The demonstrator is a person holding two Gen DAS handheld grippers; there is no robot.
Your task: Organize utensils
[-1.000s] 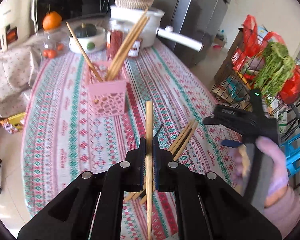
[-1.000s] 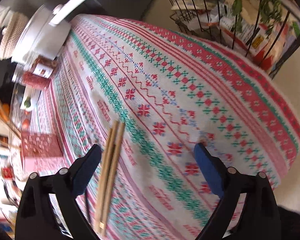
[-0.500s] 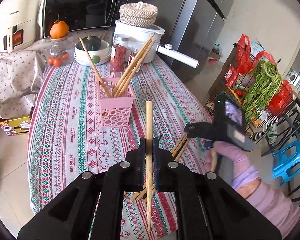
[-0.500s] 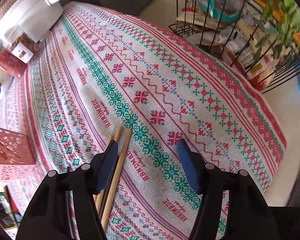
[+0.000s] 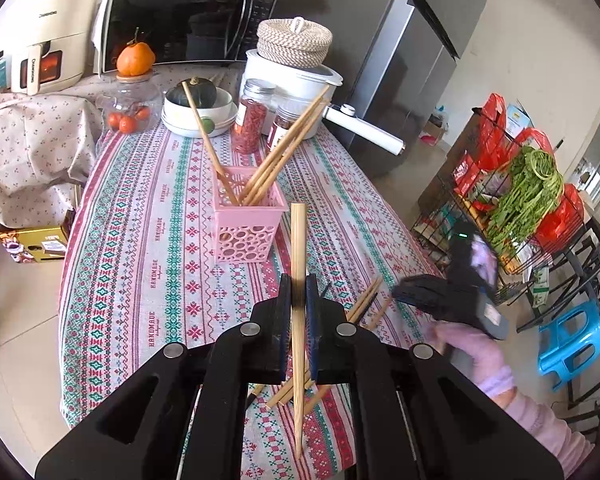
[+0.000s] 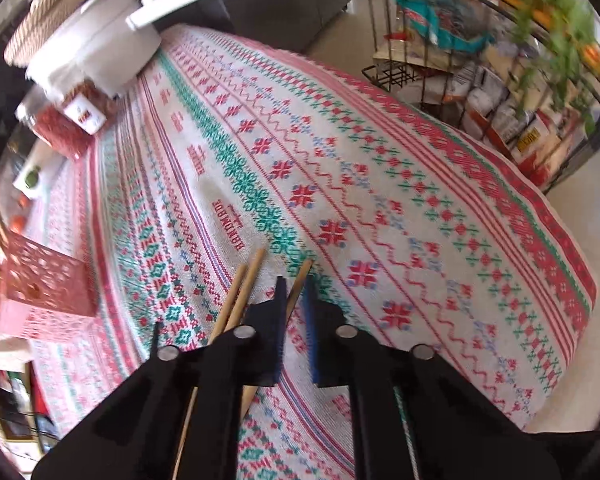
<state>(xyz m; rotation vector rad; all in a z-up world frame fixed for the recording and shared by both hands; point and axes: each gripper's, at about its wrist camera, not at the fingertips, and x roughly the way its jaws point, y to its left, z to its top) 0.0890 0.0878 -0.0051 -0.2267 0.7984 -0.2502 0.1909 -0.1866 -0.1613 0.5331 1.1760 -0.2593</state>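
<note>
We clamp a slim, square-cut wooden chopstick (image 5: 298,248) upright between the ribbed blue pads of our left gripper (image 5: 299,292), jaws nearly together. Ahead of those fingers stands the pink perforated plastic holder (image 5: 246,224), its open top bristling with slanted chopsticks. Our right gripper (image 6: 295,300) has its jaws pinched on another chopstick (image 6: 302,278), which lies on the woven patterned tablecloth (image 6: 380,168); two loose chopsticks (image 6: 244,288) lie just left of those fingers. To their right, bare cloth runs to the table edge.
</note>
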